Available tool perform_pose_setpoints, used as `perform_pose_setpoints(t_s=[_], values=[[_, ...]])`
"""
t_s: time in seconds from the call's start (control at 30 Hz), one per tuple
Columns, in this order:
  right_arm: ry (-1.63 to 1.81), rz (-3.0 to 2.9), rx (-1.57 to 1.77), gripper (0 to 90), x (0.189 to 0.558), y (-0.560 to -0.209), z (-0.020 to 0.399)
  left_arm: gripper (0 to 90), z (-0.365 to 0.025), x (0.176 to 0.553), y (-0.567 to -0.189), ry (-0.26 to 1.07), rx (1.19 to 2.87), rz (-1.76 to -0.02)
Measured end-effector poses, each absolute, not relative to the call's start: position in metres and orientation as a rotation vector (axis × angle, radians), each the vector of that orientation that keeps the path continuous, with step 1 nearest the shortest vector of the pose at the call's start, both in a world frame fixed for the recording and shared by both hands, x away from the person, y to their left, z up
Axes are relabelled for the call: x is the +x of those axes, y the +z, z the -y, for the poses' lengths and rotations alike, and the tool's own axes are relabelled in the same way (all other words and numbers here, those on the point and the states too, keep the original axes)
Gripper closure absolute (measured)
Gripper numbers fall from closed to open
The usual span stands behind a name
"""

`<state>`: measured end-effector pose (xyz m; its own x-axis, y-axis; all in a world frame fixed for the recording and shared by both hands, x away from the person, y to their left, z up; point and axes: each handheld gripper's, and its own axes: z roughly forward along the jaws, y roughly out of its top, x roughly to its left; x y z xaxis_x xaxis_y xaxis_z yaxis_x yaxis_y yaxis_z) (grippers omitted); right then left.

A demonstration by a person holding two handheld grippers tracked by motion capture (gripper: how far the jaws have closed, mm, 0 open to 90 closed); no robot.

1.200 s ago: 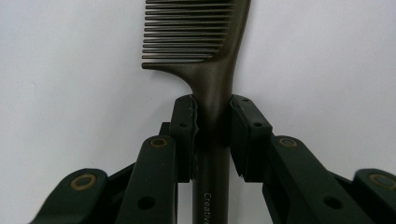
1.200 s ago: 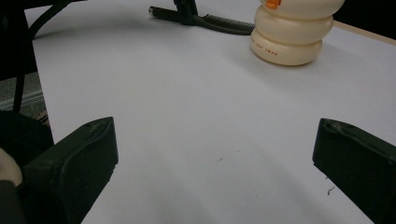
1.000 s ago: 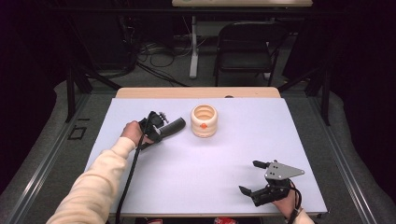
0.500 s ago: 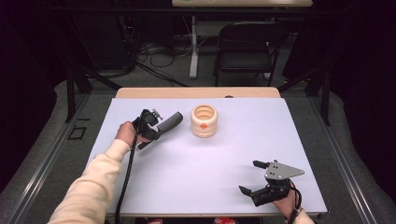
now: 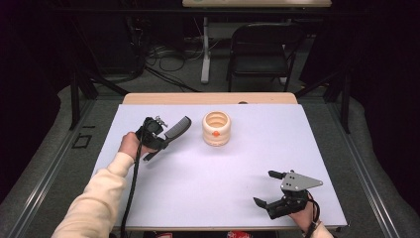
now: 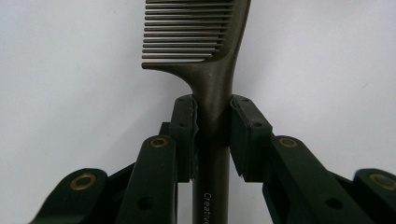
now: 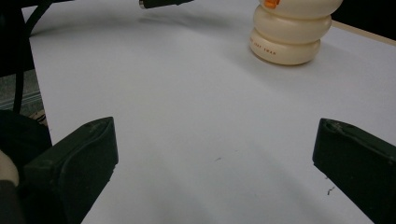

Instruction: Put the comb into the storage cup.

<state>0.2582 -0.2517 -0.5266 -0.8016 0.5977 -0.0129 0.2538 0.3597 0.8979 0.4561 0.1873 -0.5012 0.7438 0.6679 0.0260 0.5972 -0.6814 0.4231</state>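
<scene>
A dark comb [image 5: 177, 130] is held by its handle [image 6: 212, 116] in my left gripper [image 5: 159, 141], whose jaws are shut on it. The comb's teeth [image 6: 187, 32] point away over the white table, toward a cream ribbed holder [image 5: 216, 128] with an orange mark. That holder stands upright at the back middle of the table, a short way right of the comb's tip. My right gripper [image 5: 270, 188] rests near the front right edge, jaws wide open with nothing between them. In the right gripper view the cream holder [image 7: 288, 32] stands far ahead.
The white table [image 5: 198, 183] has a wooden strip along its far edge [image 5: 208, 98]. A black cable [image 5: 132, 188] trails from the left gripper along the sleeve. Behind the table stand a dark chair [image 5: 260, 49] and floor cables.
My left gripper has carried the comb slightly to the right and upward, closer to the cream holder. The right gripper has stayed put.
</scene>
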Motion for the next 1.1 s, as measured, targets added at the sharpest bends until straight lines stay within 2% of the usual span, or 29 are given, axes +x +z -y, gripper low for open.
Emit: perform_pose_setpoints(t_s=[1.1], values=[[1.421, -2.286, 0.754, 0.0, 0.258, -0.527, 0.251, 72.6, -0.197, 0.441, -0.497, 0.304, 2.393, -0.990]])
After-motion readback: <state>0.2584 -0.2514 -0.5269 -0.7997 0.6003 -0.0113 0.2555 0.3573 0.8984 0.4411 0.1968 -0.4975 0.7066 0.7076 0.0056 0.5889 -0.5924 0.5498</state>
